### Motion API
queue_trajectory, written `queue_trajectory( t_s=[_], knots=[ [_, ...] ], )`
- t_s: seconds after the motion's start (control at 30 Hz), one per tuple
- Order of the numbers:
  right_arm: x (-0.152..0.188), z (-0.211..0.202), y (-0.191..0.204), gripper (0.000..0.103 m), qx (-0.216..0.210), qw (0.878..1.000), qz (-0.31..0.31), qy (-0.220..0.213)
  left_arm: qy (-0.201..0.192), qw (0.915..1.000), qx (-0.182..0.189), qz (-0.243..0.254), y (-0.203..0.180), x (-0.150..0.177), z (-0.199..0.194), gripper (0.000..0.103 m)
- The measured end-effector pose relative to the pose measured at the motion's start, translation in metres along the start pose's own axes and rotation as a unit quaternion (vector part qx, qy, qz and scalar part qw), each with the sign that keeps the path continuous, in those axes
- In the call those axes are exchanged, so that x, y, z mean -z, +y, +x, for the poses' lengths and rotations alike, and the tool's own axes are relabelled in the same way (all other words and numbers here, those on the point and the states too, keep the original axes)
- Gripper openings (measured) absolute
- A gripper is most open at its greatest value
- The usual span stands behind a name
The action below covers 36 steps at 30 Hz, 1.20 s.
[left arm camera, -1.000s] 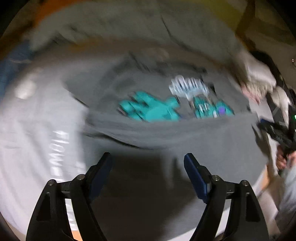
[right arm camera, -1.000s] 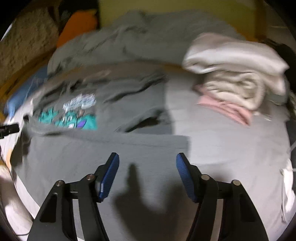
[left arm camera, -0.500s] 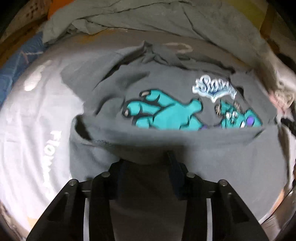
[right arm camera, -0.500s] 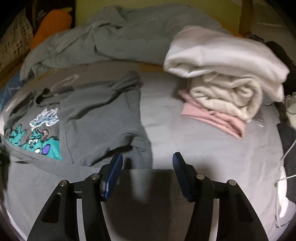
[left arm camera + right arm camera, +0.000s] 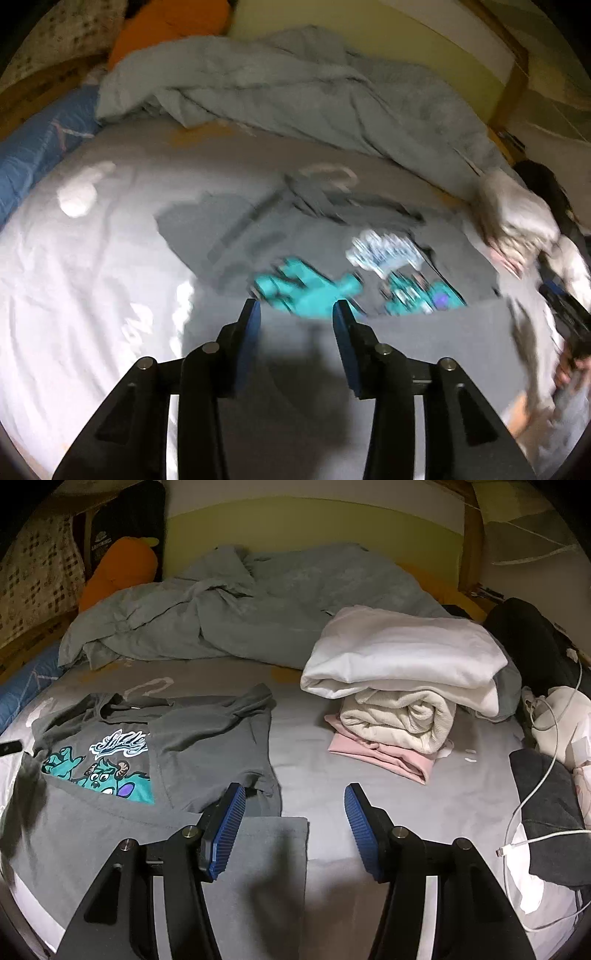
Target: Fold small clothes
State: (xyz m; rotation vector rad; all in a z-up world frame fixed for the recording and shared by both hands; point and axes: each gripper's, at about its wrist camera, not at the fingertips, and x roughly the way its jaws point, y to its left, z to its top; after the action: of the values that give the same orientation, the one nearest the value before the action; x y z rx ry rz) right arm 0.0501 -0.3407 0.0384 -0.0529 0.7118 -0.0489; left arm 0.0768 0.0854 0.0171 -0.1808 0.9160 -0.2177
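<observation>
A dark grey shirt (image 5: 210,738) with a teal monster print (image 5: 99,775) lies on the light grey bed sheet (image 5: 369,801). One sleeve is folded in over the chest, and its lower part (image 5: 110,842) is folded up to just below the print. My left gripper (image 5: 297,314) hovers over that folded edge (image 5: 424,332). Its jaws are opening and the pads (image 5: 253,325) press on no cloth. Over the fold's right corner (image 5: 295,827) my right gripper (image 5: 293,801) stands open with nothing in it. The left wrist view is blurred.
A stack of folded white, cream and pink clothes (image 5: 399,686) sits right of the shirt. A crumpled grey duvet (image 5: 258,609) and an orange plush (image 5: 118,568) lie at the back. A white cable (image 5: 535,794) and a dark garment (image 5: 550,812) lie at the right edge.
Half a second ago the shirt's hem was bunched over the left fingers; now it lies flat and the fingers are bare. Both grippers have risen and tilted up from the shirt.
</observation>
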Motion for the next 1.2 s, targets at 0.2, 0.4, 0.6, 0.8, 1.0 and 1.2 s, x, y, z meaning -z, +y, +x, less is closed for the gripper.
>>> queue_trajectory(
  t_s=[0.2, 0.4, 0.6, 0.8, 1.0, 1.2],
  knots=[
    [0.011, -0.001, -0.002, 0.058, -0.024, 0.999, 0.027, 0.028, 0.066, 0.9963, -0.049, 0.023, -0.022, 0.025, 0.039, 0.038],
    [0.059, -0.040, -0.023, 0.058, -0.024, 0.998, 0.053, 0.036, -0.001, 0.9944, -0.095, 0.046, -0.014, 0.065, -0.012, 0.049],
    [0.106, -0.042, -0.029, 0.053, -0.101, 0.987, 0.072, 0.101, -0.010, 0.9798, -0.199, 0.018, 0.029, 0.094, -0.036, 0.065],
    [0.122, -0.015, -0.016, 0.036, -0.087, 0.985, 0.073, 0.129, 0.020, 0.9968, -0.069, -0.035, 0.043, 0.110, -0.023, 0.057],
    [0.116, -0.012, -0.007, 0.004, -0.069, 0.989, 0.070, 0.114, 0.000, 0.9922, -0.122, -0.027, 0.040, 0.111, -0.018, 0.005],
    [0.112, -0.037, -0.010, 0.003, -0.060, 0.992, 0.073, 0.079, -0.062, 0.9926, -0.101, -0.029, 0.039, 0.119, -0.061, 0.005]
  ],
)
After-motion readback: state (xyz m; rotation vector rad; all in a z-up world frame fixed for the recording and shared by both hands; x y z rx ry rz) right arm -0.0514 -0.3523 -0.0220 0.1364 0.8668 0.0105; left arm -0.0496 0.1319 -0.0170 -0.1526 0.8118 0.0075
